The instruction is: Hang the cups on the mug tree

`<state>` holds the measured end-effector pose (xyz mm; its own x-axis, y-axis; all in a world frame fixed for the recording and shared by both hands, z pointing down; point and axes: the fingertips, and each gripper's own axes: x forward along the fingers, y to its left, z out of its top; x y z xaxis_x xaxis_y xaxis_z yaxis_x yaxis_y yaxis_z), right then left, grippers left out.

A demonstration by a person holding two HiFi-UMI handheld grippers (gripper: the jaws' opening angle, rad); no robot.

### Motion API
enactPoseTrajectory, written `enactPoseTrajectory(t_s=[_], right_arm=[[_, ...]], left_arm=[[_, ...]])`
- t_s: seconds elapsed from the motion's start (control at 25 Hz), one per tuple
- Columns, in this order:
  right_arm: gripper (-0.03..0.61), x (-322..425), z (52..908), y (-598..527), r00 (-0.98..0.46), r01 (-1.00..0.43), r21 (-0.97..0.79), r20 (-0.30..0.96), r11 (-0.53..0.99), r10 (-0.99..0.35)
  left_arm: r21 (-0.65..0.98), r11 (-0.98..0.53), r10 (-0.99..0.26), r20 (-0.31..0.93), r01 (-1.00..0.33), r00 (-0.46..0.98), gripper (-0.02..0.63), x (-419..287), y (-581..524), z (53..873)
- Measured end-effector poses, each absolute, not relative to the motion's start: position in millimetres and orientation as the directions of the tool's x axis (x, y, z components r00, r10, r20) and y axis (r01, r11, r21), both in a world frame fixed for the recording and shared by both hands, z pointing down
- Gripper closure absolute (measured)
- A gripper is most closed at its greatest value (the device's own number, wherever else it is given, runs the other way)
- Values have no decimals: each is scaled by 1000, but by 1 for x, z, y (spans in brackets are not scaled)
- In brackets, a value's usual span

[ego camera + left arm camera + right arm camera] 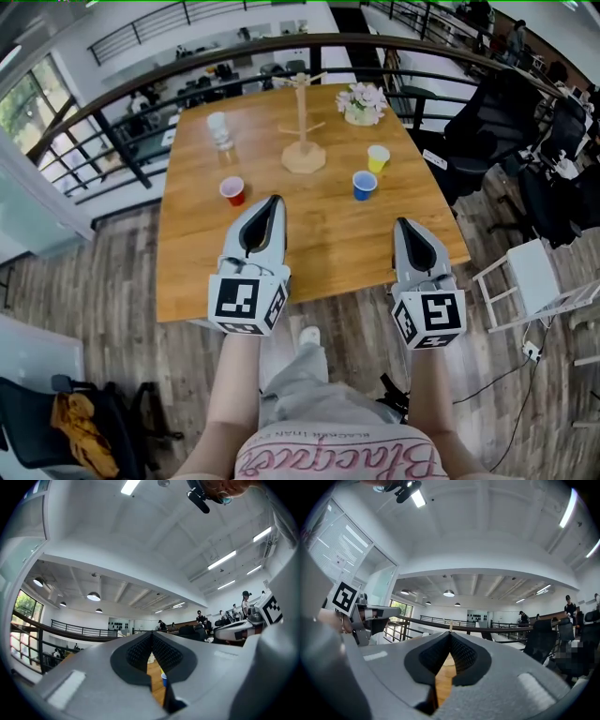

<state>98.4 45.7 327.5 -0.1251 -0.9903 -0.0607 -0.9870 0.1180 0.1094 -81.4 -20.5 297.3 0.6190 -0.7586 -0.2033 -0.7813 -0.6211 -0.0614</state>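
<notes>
The left gripper and the right gripper are held over the near part of the table. Both pairs of jaws are shut tight, and nothing is held in them. The red cup is seen near the left tips, not touched. The blue cup and yellow cup are set farther ahead, by the mug tree.

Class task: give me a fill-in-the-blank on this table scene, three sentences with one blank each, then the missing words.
The cup nearest the left tongs is ___.
The cup closest to the yellow cup is ___.
Like the left, the right tongs are empty and ___.
Missing words: red; blue; shut.
</notes>
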Motion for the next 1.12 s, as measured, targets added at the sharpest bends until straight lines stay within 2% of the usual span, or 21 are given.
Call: enactPoseTrajectory(t_s=[0.52, 0.8, 1.12], right_arm=[[575, 128, 308, -65, -97, -994, 64, -94, 92, -991], [202, 138, 320, -106, -84, -996, 34, -82, 82, -993], [189, 154, 375, -133, -19, -1000, 3, -1, 19, -1000]], left_arm=[[-43, -661, -728, -204, -749, 654, 600, -53, -140, 287], [-28, -679, -720, -171, -733, 673, 600, -46, -174, 300], [-24, -696, -711, -115, -717, 694, 600, -43, -190, 323]])
